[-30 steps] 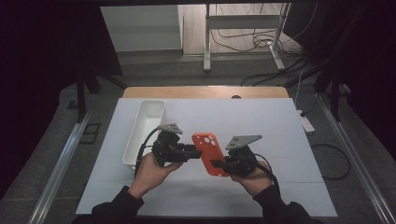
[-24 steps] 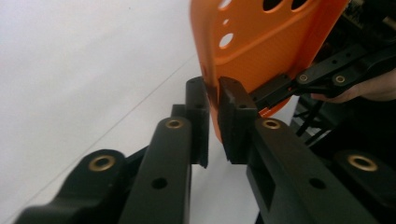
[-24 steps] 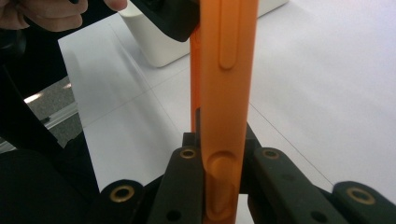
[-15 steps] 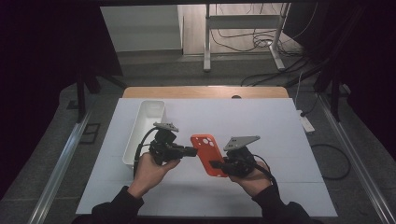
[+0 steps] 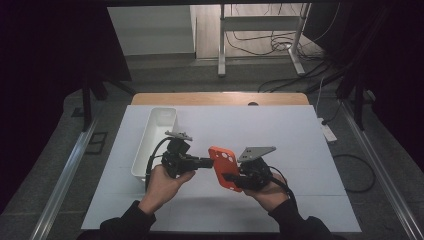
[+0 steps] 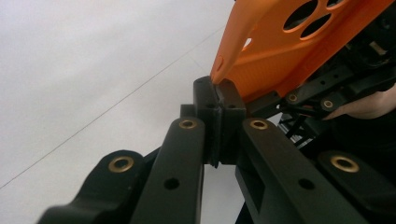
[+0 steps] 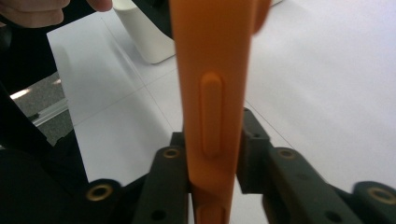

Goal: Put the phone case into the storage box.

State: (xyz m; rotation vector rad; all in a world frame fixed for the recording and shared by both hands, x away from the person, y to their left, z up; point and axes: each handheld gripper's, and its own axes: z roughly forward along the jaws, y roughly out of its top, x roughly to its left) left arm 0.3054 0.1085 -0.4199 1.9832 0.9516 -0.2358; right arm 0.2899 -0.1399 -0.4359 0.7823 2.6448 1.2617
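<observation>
An orange phone case (image 5: 223, 162) with round camera holes is held above the table between my two grippers. My left gripper (image 5: 209, 162) comes in from the left, and its jaws are shut on a corner edge of the case (image 6: 289, 51); the grip point is in the left gripper view (image 6: 218, 100). My right gripper (image 5: 231, 178) is shut on the case's lower part from the right. In the right gripper view the case (image 7: 212, 70) stands edge-on, side button facing me, clamped between that gripper's jaws (image 7: 215, 154).
A long white tray (image 5: 150, 135) lies at the left of the white table sheet (image 5: 280, 130), just beyond my left hand; it also appears as a white tray (image 7: 149, 42) in the right gripper view. A wooden table edge (image 5: 220, 98) runs along the far side.
Both hands and the case have barely shifted. The left gripper sits slightly further left and up than a second ago.
</observation>
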